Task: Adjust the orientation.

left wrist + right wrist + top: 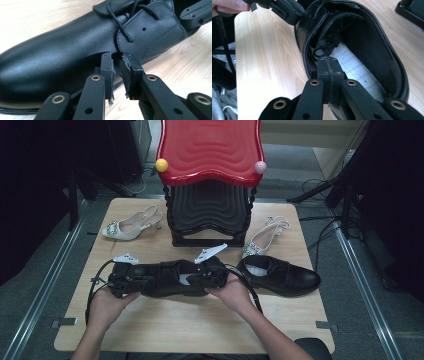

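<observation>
A black leather lace-up shoe lies on its sole near the front of the wooden table, held between two hands. My left gripper comes at it from the left. In the left gripper view the left gripper has its tips against the shoe's side below the laces, with a narrow gap and nothing seen between the pads. My right gripper comes from the right. The right gripper is shut, pad on pad, above the shoe's opening, just short of a lace loop.
A second black shoe lies right of the held one. Two pale slingback heels lie farther back at left and right. A red stool stacked over a black one stands at the table's far middle.
</observation>
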